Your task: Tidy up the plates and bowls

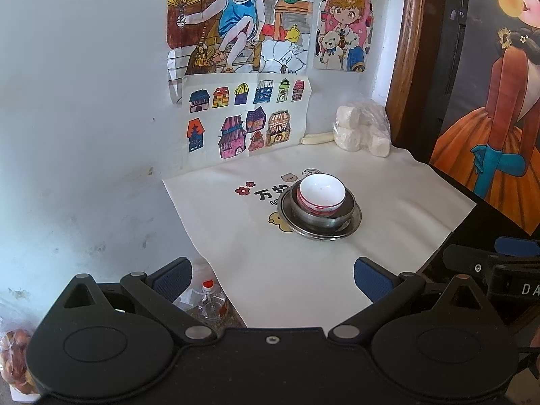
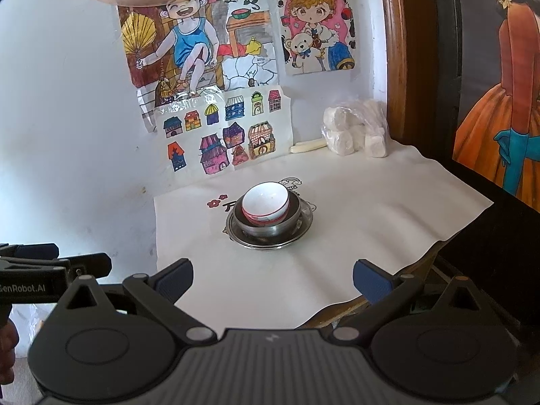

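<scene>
White cloth (image 1: 303, 270) covers the table beneath drawings (image 2: 222, 135) on the wall; mid-cloth, white bowl (image 1: 322, 190) nests in steel bowl (image 1: 324, 221) on steel plate (image 1: 354, 219). Wrapped rolls (image 2: 351, 135) occupy the far right corner; left gripper (image 1: 271, 281) and right gripper (image 2: 272, 281) both wide, empty.

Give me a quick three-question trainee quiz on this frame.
1. True or false: the white bowl sits inside the steel bowl.
2. What does the steel bowl stand on? A) steel plate B) bare cloth C) wooden tray
3. The left gripper and right gripper are both ____.

Key: 1 true; 2 A, the steel plate; 3 open, holding nothing.
</scene>
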Action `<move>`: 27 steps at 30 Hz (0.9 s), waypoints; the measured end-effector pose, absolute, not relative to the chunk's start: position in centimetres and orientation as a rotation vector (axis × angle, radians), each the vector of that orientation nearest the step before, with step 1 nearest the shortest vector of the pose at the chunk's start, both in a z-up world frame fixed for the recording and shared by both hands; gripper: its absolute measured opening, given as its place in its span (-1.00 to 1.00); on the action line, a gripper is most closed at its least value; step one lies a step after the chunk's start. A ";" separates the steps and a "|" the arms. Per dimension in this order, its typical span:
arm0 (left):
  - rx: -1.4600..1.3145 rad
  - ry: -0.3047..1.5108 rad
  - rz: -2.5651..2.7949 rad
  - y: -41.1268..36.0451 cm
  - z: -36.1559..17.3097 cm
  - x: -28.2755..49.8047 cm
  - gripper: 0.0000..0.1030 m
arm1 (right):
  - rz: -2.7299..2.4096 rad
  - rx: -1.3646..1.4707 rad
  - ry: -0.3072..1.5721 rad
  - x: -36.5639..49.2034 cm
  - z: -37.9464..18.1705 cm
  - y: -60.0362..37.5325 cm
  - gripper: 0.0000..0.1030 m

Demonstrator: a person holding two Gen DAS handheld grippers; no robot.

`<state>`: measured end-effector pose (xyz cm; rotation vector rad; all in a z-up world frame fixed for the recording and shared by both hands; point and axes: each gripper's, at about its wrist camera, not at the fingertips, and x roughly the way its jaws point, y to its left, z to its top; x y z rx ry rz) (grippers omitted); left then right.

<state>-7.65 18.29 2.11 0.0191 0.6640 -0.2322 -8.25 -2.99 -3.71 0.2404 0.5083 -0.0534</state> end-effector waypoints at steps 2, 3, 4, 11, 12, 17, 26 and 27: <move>0.020 0.664 -0.230 18.3 2.1 -7.6 0.98 | -0.054 0.240 0.509 -8.3 -3.7 -3.0 1.00; 0.018 0.663 -0.229 18.4 2.2 -7.7 0.98 | -0.053 0.239 0.509 -8.3 -3.7 -3.0 1.00; 0.017 0.662 -0.229 18.4 2.2 -7.7 0.98 | -0.054 0.238 0.508 -8.3 -3.7 -3.0 1.00; 0.014 0.660 -0.229 18.4 2.2 -7.8 0.98 | -0.053 0.238 0.509 -8.3 -3.7 -3.0 1.00; 0.014 0.660 -0.228 18.4 2.2 -7.8 0.98 | -0.054 0.238 0.509 -8.3 -3.7 -2.9 1.00; 0.015 0.659 -0.228 18.3 2.2 -7.8 0.98 | -0.053 0.238 0.509 -8.3 -3.7 -3.0 1.00; 0.017 0.660 -0.228 18.2 2.2 -7.8 0.98 | -0.052 0.238 0.511 -8.3 -3.8 -3.1 1.00; 0.017 0.661 -0.228 18.2 2.2 -7.8 0.98 | -0.052 0.238 0.511 -8.3 -3.8 -3.1 1.00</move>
